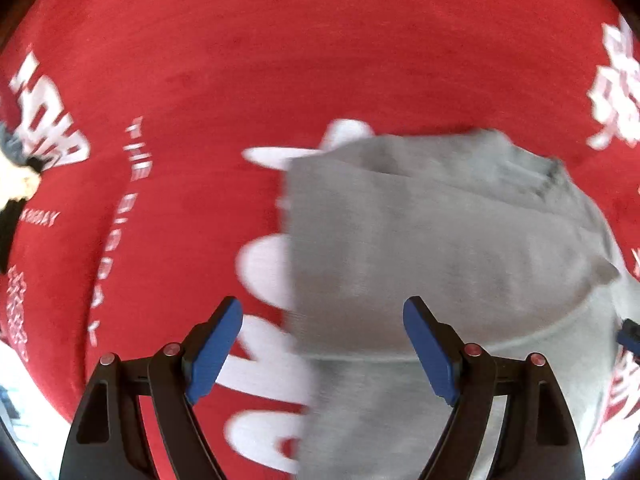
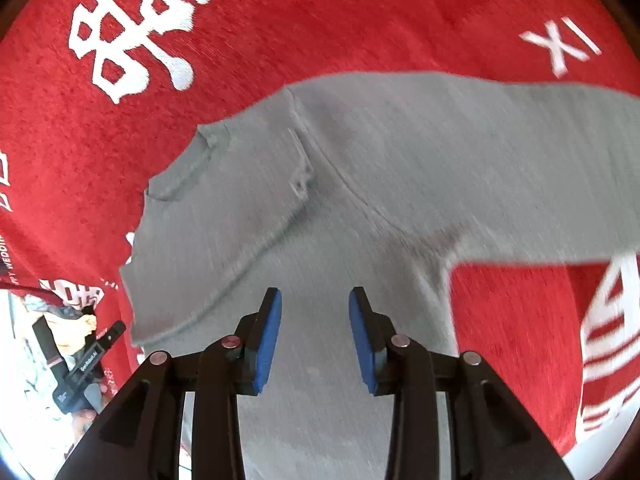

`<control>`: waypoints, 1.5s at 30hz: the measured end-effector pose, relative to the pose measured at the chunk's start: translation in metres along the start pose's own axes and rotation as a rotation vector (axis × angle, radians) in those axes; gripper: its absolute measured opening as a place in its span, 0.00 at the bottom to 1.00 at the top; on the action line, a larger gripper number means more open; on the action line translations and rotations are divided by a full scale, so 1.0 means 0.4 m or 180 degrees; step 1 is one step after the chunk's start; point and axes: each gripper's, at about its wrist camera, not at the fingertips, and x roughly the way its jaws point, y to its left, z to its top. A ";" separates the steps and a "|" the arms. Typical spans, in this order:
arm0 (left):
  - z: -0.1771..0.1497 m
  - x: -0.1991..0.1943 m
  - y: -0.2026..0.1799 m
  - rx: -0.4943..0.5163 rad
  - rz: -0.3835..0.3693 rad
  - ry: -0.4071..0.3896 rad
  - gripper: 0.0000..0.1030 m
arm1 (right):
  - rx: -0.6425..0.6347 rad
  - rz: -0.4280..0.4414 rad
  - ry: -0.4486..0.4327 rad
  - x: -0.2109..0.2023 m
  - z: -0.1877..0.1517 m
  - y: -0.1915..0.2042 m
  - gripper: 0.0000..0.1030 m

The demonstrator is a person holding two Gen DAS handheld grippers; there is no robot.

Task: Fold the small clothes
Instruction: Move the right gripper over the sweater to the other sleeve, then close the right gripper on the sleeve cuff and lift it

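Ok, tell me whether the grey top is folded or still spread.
Partly folded. One sleeve lies folded in across the grey top; the other sleeve still stretches out over the red cloth. Both grippers are open above it.

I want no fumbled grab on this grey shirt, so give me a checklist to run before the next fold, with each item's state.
1. Left gripper open: ok, blue fingers spread wide.
2. Right gripper open and empty: ok, narrower gap, nothing between the fingers.
3. Grey shirt flat on the red cloth: ok.
4. One side already folded in: ok, a sleeve lies across the body.
5. Other sleeve folded: not ok, it stretches out sideways.
6. Left gripper lined up on the shirt's edge: cannot tell, the view is blurred.
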 end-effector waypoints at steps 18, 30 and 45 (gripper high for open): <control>0.040 0.040 -0.599 0.0501 -0.0633 -0.0032 0.81 | 0.0617 0.0011 -0.0208 -0.126 -0.028 -0.316 0.38; -0.048 0.043 -0.783 0.1107 -0.0561 0.0085 0.81 | 0.0942 0.0207 -0.0487 -0.201 -0.025 -0.479 0.39; -0.116 0.055 -0.883 0.1170 -0.0646 0.0148 0.81 | 0.1773 0.0766 -0.1406 -0.318 -0.011 -0.737 0.43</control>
